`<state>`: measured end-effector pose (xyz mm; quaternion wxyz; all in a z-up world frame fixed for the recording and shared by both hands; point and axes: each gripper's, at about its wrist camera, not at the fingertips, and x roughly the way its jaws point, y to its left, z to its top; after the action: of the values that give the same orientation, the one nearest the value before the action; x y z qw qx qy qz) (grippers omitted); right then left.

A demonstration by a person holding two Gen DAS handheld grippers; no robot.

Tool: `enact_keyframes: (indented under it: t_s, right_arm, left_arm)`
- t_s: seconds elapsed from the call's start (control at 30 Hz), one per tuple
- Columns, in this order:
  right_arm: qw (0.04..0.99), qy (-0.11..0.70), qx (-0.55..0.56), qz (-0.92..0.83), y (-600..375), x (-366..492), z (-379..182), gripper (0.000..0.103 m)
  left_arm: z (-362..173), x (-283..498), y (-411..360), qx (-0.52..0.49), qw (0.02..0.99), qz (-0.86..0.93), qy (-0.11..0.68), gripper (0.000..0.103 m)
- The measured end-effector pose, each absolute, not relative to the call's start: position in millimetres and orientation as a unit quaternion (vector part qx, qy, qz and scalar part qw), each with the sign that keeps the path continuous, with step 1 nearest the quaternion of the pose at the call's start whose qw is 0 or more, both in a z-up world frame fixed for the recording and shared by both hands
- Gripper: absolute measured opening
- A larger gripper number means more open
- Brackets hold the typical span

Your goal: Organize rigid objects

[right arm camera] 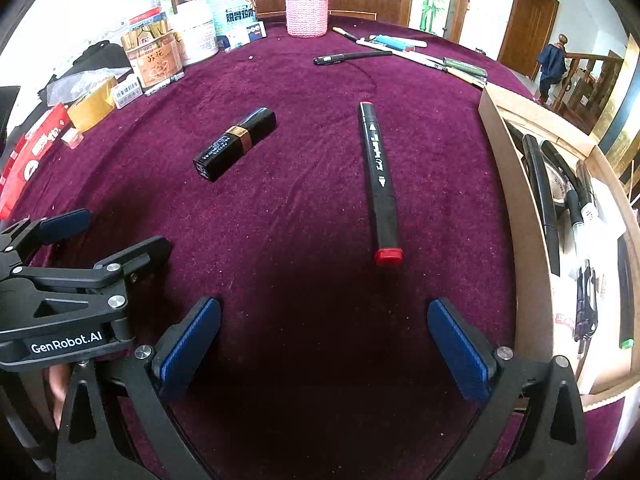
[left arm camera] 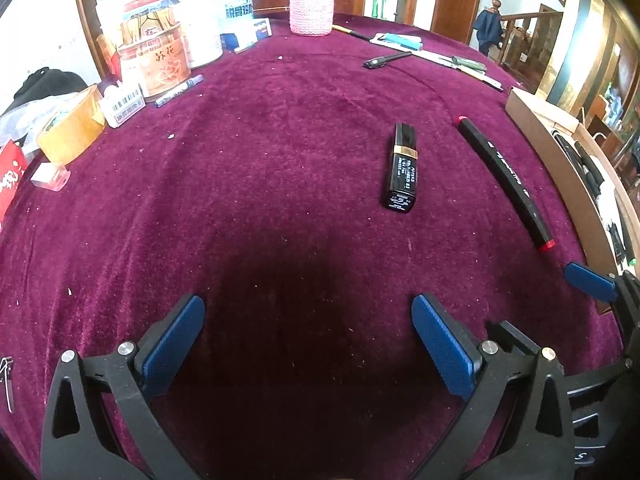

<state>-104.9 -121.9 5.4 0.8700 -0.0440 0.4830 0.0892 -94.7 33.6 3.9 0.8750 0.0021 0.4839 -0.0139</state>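
A black marker with red ends (right arm camera: 379, 180) lies on the purple cloth just ahead of my right gripper (right arm camera: 324, 332), whose blue pads stand wide apart with nothing between them. The marker (left arm camera: 506, 178) also shows in the left wrist view, right of a black lipstick tube with a gold band (left arm camera: 403, 166). That lipstick (right arm camera: 236, 143) lies up-left of the marker in the right wrist view. My left gripper (left arm camera: 308, 332) is open over bare cloth, empty. A cardboard box (right arm camera: 524, 216) holding several dark pens stands at the right.
Along the far edge lie a black pen (right arm camera: 352, 57), several other pens (right arm camera: 400, 46) and a pink knitted holder (right arm camera: 307, 8). Tins (left arm camera: 154, 64), a tape roll (left arm camera: 70, 128) and small packets crowd the far left. The left gripper's body (right arm camera: 60, 292) sits beside the right one.
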Motion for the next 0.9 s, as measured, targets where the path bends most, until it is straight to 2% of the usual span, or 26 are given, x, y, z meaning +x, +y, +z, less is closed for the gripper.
enact_keyframes:
  t_s: [0.9]
  right_arm:
    - [0.869, 0.485, -0.044, 0.089, -120.8, -104.6, 6.1, 0.101]
  left_arm:
    - [3.6, -94.6, 33.8, 0.002, 0.875, -0.014, 0.484, 0.103]
